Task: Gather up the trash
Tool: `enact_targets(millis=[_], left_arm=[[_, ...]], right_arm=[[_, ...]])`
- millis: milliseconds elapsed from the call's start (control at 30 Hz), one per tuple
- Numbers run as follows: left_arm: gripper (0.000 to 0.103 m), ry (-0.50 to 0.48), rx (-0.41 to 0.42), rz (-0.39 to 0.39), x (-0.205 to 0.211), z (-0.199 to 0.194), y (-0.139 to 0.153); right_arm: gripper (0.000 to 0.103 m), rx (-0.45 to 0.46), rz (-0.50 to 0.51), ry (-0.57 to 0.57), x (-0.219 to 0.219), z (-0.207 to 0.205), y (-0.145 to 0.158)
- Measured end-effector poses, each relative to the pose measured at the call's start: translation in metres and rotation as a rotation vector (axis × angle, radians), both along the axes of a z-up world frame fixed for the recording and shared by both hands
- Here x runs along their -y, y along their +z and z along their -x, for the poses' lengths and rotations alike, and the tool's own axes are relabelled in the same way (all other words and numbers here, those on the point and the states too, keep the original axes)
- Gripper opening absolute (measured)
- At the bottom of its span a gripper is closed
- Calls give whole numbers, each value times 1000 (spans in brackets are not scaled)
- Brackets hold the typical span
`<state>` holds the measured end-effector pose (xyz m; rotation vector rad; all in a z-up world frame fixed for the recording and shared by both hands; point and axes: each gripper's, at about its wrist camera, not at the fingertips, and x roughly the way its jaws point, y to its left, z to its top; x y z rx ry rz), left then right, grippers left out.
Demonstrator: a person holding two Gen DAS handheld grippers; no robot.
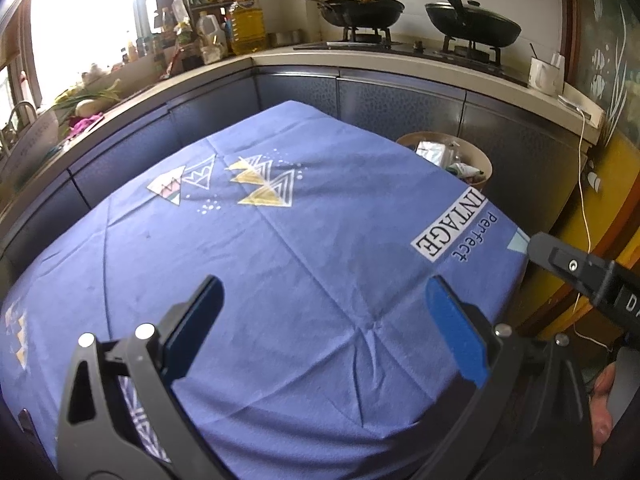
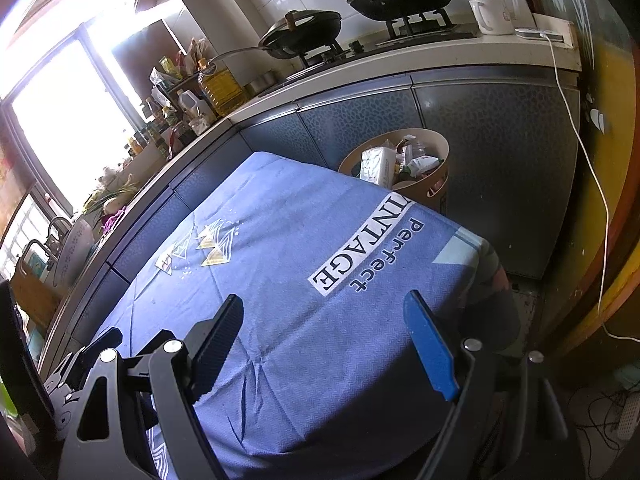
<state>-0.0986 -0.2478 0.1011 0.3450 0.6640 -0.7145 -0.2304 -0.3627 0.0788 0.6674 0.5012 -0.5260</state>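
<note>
While both grippers hang over the blue tablecloth point(image 1: 304, 248), neither one has anything in it. The left gripper point(image 1: 324, 312) stands with its jaws wide apart, only bare cloth showing between the blue pads, and the right gripper point(image 2: 328, 340) is spread just as wide over the same cloth, near the printed "VINTAGE perfect" label point(image 2: 360, 252). In the left wrist view the right gripper's black body pokes in at the right edge, past the table's corner, with a person's fingers point(image 1: 602, 400) curled on a handle below it.

The trash sits beyond the far right corner of the table: a round tan bin point(image 2: 436, 184) on the floor against the dark cabinet fronts point(image 2: 480, 128), stuffed with crumpled wrappers and packets point(image 2: 376, 164) up to its rim. The tabletop itself shows only creases and printed triangles.

Behind, two black pans point(image 1: 360, 8) rest on the gas hob, a white mug point(image 2: 490, 14) stands at the counter's end, and a white cable point(image 2: 588, 160) trails down to the floor.
</note>
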Motion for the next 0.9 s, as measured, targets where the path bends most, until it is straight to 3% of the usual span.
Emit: enact_targets(millis=[300, 900], left_arm=[[97, -10, -28, 2, 1, -2, 4], [97, 21, 38, 17, 8, -4, 14]], right_arm=[[80, 10, 31, -8, -4, 0, 9], [80, 25, 61, 0, 6, 1, 21]])
